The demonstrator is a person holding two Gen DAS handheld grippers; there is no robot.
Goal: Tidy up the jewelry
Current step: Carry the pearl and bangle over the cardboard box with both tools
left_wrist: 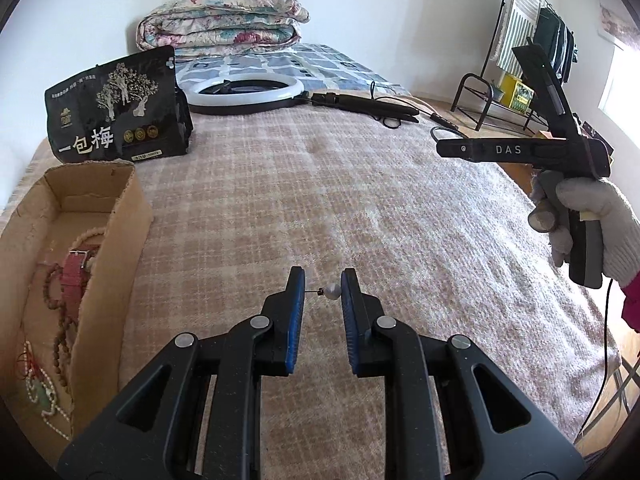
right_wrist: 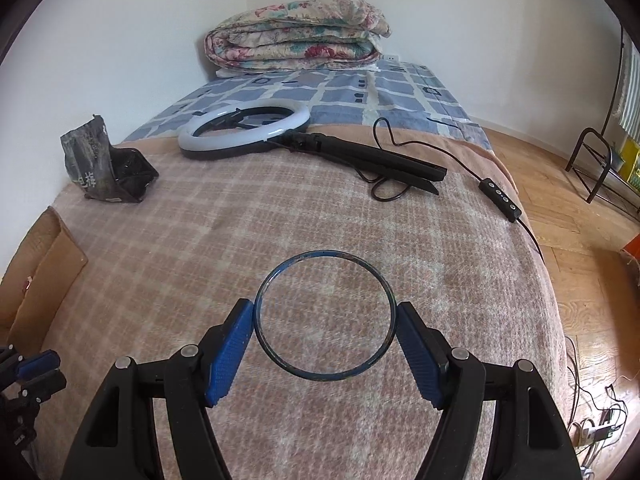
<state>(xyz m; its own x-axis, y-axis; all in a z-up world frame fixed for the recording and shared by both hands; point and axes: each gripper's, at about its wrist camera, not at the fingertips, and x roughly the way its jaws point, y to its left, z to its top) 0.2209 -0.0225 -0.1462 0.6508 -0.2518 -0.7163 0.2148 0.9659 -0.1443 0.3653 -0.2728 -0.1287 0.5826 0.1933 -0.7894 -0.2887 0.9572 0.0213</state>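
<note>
Both claws are carrying jewelry above the bed's pink-and-cream checked blanket (left_wrist: 360,208), so the sorting is looking partly done, not finished. Nearest the left camera, the left claw (left_wrist: 323,292) is pinching a small pearl earring with a thin metal post (left_wrist: 331,291): the pearl is pressing against one blue pad and the post is reaching across to the other. In the right wrist view, the right claw (right_wrist: 325,320) is standing wide and gripping a thin dark-blue metal bangle (right_wrist: 325,317) by its two opposite sides, with the blanket showing through the ring.

Taking the open brown cardboard box (left_wrist: 132,208) as the landmark, it is sitting to the left of the left claw at the blanket's edge. Already lying inside it are a pink strap watch (left_wrist: 76,270), a brown wooden bead strand (left_wrist: 60,320) and a white pearl string (left_wrist: 40,396).

The earring and bangle are not yet in the box, and both seem to be the pieces left to deliver; no loose jewelry is showing on the blanket itself.

Beyond the box, a black snack pouch with white tree print (left_wrist: 116,108) is standing, and farther still a white ring light (left_wrist: 246,94) is lying in front of a folded floral quilt (left_wrist: 220,20).
</note>
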